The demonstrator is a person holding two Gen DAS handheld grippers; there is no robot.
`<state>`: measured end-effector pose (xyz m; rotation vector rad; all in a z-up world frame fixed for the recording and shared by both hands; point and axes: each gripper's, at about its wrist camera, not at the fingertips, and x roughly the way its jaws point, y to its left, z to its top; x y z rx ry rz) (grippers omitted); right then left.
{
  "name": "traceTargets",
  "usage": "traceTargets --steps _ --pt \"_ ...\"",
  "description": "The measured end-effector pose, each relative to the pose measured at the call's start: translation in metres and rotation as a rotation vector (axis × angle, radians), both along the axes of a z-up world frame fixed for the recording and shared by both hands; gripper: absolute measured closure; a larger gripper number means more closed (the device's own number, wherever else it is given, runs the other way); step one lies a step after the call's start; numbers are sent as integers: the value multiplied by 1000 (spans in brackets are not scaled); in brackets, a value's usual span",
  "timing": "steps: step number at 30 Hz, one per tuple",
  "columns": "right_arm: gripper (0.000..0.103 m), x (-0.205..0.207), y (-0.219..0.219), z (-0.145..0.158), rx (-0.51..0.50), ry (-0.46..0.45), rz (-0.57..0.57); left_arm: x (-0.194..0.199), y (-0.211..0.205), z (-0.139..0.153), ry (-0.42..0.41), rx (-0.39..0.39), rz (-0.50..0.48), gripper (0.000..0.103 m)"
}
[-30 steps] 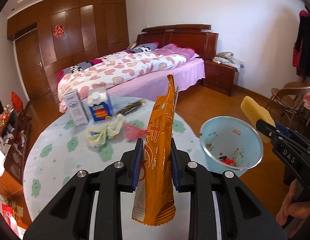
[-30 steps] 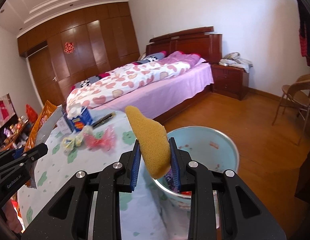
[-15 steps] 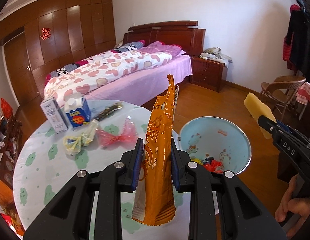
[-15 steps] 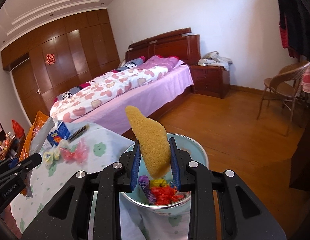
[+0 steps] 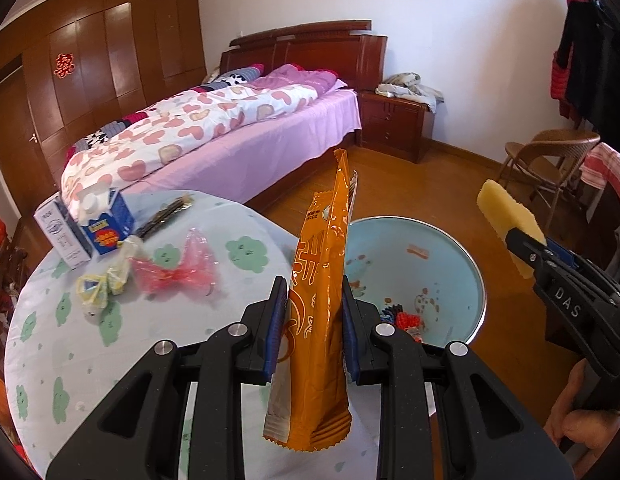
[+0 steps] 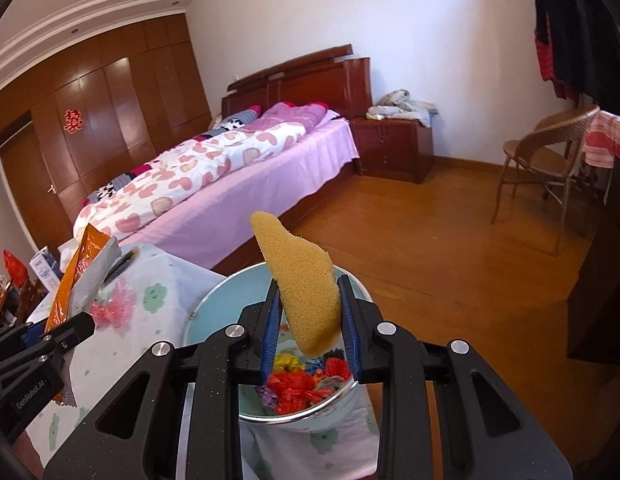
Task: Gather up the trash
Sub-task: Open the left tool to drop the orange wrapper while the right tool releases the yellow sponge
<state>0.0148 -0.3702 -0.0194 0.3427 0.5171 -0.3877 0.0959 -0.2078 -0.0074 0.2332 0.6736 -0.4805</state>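
Note:
My left gripper (image 5: 313,332) is shut on an upright orange snack wrapper (image 5: 322,320), held above the table's right edge beside the bin. My right gripper (image 6: 310,320) is shut on a yellow sponge piece (image 6: 302,292), held right over the light blue bin (image 6: 214,304). The bin (image 5: 450,264) holds colourful wrappers (image 6: 298,384). In the left wrist view the sponge (image 5: 506,220) and right gripper show to the right of the bin. In the right wrist view the orange wrapper (image 6: 66,280) shows at the left.
The round table with a green-patterned cloth (image 5: 90,340) carries a pink wrapper (image 5: 178,272), a yellowish wrapper (image 5: 102,284), a blue carton (image 5: 106,220), a white box (image 5: 58,232) and a dark wrapper (image 5: 166,216). A bed (image 5: 214,128) stands behind, a chair (image 5: 550,160) at the right.
Both grippers have shifted right toward the bin. The sponge now hangs over the bin's opening, and the orange wrapper sits closer to the bin's rim. Both grips are unchanged.

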Motion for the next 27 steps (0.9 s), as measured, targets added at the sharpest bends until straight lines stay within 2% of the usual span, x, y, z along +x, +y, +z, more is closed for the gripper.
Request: traceTargets --steps 6,12,20,27 --pt "75 7 -12 -14 19 50 -22 2 -20 -10 12 12 -23 78" --pt "75 12 -22 -30 44 89 -31 12 -33 -26 65 14 -34 78" --pt "74 28 -26 -54 78 160 -9 21 -47 -43 95 36 -40 78" --pt "73 35 -29 -66 106 175 3 34 -58 -57 132 50 -38 77"
